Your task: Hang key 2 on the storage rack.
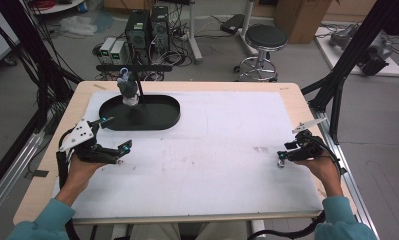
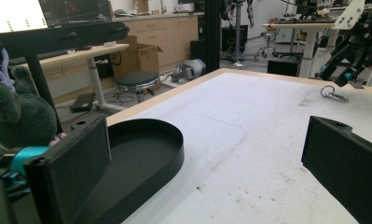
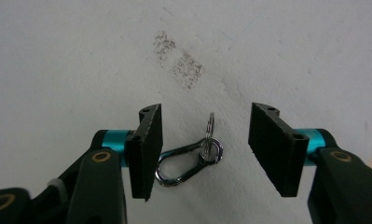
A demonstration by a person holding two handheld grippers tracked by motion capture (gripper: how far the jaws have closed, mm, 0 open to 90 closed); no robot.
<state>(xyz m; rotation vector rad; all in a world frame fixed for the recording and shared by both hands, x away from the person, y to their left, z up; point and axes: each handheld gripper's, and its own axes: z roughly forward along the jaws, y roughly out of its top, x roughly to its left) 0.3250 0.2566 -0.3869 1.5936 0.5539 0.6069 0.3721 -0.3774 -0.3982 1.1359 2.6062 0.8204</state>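
A small silver carabiner with key rings (image 3: 181, 165) lies flat on the white mat (image 1: 202, 170). My right gripper (image 3: 207, 116) points down over it, one jaw on each side. The left pad hides the clip's end and the right pad stands clear, so the gripper is open. In the high view the carabiner (image 1: 281, 163) sits just under the right gripper (image 1: 283, 156), near the table's right edge. My left gripper (image 1: 116, 133) rests open and empty at the left, beside a black oval tray (image 1: 159, 120). A grey plush toy (image 1: 128, 90) stands in the tray's far left end.
In the left gripper view the tray's rim (image 2: 167, 144) is close ahead, with the plush toy (image 2: 16, 114) to its left and the carabiner (image 2: 333, 94) far across the mat. A black post (image 1: 138, 85) rises behind the tray. A stool (image 1: 266, 37) and computer cases stand on the floor beyond.
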